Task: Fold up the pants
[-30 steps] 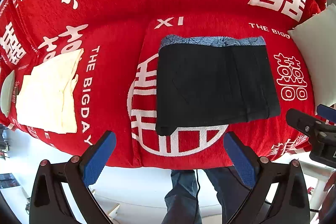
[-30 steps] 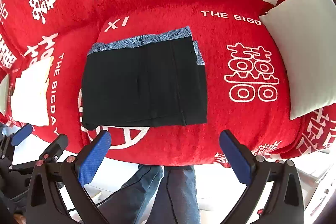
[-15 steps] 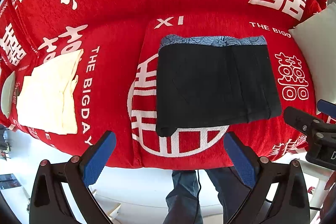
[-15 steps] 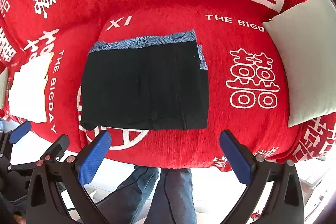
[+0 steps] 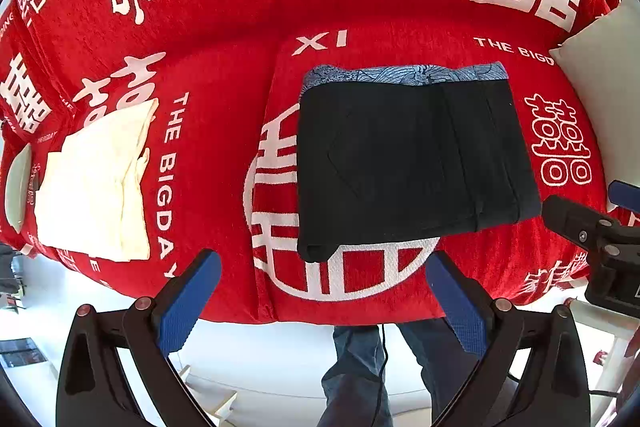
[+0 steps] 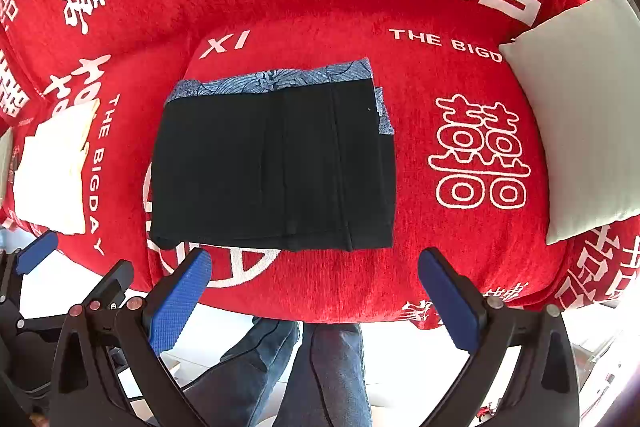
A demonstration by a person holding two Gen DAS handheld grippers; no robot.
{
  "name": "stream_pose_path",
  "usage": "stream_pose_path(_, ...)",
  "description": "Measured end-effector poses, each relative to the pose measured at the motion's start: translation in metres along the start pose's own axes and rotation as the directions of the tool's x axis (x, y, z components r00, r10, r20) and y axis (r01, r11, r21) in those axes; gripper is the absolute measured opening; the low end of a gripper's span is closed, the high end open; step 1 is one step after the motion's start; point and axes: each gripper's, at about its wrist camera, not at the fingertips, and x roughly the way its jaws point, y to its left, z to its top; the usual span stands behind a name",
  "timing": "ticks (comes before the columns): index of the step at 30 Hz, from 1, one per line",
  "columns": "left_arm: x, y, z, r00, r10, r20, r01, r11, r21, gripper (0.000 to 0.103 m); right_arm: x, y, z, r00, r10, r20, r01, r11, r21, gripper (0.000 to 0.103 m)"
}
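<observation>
We look down over a red sofa cover (image 5: 224,163) printed with white characters and the words "THE BIGDAY". The black pants (image 5: 412,163) lie folded into a flat rectangle on the middle seat cushion, a strip of blue patterned lining (image 5: 404,74) showing along the far edge. From the right wrist view the same pants (image 6: 272,171) sit centred, with the blue lining (image 6: 276,79) also peeking out at the far right corner.

The left gripper (image 5: 320,301) hangs over the near edge of the cushion, its blue-padded fingers (image 5: 188,303) spread wide apart and holding nothing. The right gripper (image 6: 314,301) is likewise spread wide, its blue pads (image 6: 448,303) clear of the fabric, nothing between them. Neither touches the pants.

To the left, on the next cushion, we note a folded cream garment (image 5: 96,179). To the right, a pale cushion (image 6: 580,115) leans at the sofa's end. Below the seat edge, a person's legs in blue jeans (image 6: 320,367) stand on a white floor (image 5: 280,367).
</observation>
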Motion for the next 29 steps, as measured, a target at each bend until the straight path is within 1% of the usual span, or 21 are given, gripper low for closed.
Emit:
stream_pose_path(11, -0.001, -0.005, 0.003, 1.0, -0.01, 0.008, 0.01, 1.0, 0.01, 0.103, 0.001, 0.0, -0.001, 1.0, 0.002, 0.001, -0.002, 1.0, -0.001, 0.103)
stream_pose_path(21, 0.003, -0.006, 0.005, 1.0, -0.006, 0.01, 0.005, 1.0, 0.006, 0.103, 0.006, 0.001, -0.002, 1.0, 0.0, -0.009, 0.0, 1.0, -0.005, 0.103)
stream_pose_path(26, 0.004, -0.005, 0.007, 0.999, -0.015, 0.031, 0.015, 1.0, 0.0, 0.103, 0.011, -0.001, 0.002, 1.0, 0.0, -0.019, 0.0, 1.0, -0.01, 0.103)
stream_pose_path(29, 0.006, -0.005, 0.009, 0.999, -0.029, 0.022, 0.029, 1.0, -0.006, 0.103, 0.013, -0.003, 0.004, 1.0, 0.0, -0.021, 0.0, 1.0, -0.008, 0.103)
